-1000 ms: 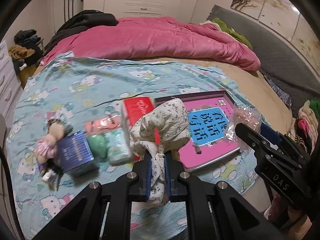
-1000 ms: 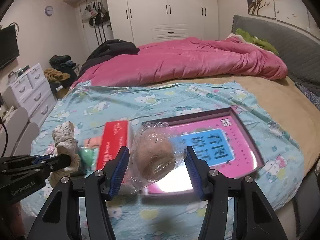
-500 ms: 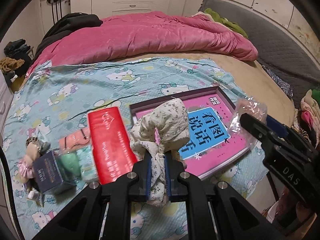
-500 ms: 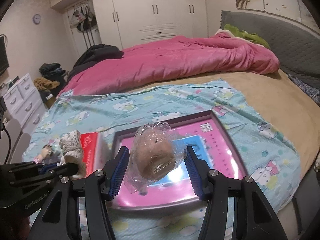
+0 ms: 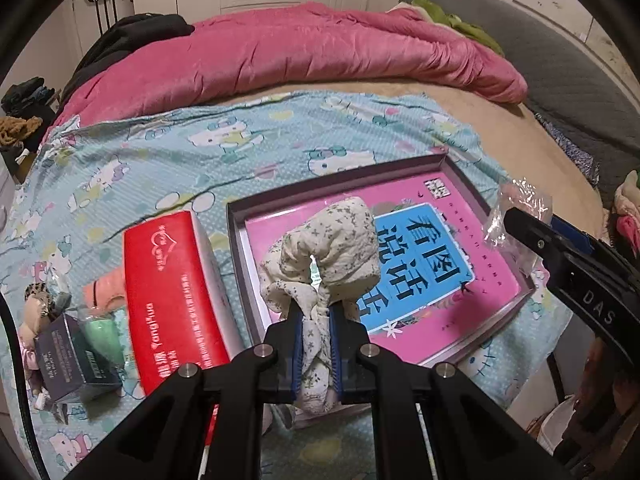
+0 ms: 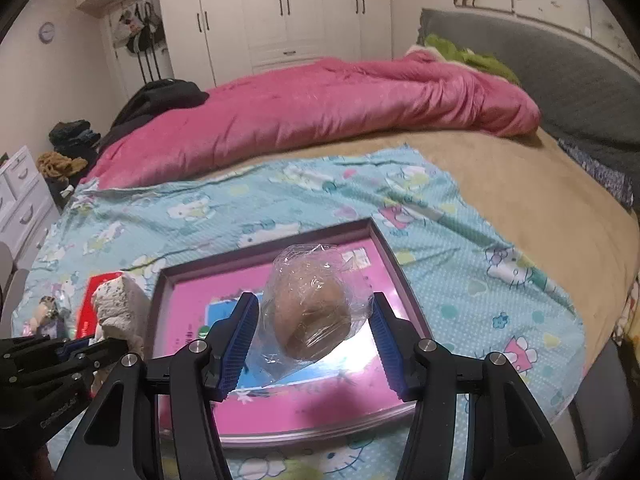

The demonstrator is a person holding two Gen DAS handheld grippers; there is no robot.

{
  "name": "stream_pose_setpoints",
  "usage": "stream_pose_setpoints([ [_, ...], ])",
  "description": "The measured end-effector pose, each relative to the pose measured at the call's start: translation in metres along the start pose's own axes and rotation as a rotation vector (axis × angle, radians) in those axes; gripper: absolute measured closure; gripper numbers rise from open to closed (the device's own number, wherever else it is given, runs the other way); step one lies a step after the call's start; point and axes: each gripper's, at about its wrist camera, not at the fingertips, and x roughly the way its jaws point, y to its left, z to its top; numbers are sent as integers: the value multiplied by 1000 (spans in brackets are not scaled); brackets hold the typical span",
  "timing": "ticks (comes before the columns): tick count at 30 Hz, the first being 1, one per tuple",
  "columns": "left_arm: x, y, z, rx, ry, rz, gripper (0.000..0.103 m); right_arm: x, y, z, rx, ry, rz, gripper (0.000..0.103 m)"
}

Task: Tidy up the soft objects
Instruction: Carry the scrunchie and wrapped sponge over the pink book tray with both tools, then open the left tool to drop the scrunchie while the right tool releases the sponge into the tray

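Across the bed lay a cartoon-print sheet [image 5: 168, 152] with a shallow pink tray [image 5: 236, 248] below both tongs. My left gripper [image 5: 316, 336] pinched narrowly on a floral cloth bundle [image 5: 332, 248] above the tray. My right gripper [image 6: 312, 332] held a plastic-wrapped brownish lump [image 6: 312, 312], apparently a soft toy, between half-spread pads [image 6: 240, 336]. Left of my left tongs sat a red box [image 5: 172, 292].

Cloth bundle [image 5: 328, 248] between the left gripper's pads: soft, matt, crumpled, small flower print. Bag [image 6: 308, 304] between the right gripper's pads: thin clear plastic, crinkled, shiny. Tray [image 6: 394, 256] ahead of both: smooth rim, glossy pink inside, glare near the pads. Red box [image 5: 172, 292], left of the tray: smooth card, slight sheen. Sheet [image 5: 160, 152] beneath: matt printed cotton. Quilt [image 6: 320, 112] beyond: satiny pink.
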Motion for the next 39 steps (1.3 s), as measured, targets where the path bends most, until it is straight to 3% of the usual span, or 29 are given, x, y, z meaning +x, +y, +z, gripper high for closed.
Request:
stream_pose_setpoints([
  [9,44,-11,-6,-26,88,-7,91,52,-19,-15,-56,140,-38,44],
  [21,74,-19,-20,-26,160,-29,91,74,-25,-32,-68,214,-85,43],
  [31,80,-27,-23,-4,174,-34,90,77,-22,-38,-54,218,-90,40],
  [39,82,-27,-23,-4,189,-28,86,71,-20,-39,-44,212,-95,30],
])
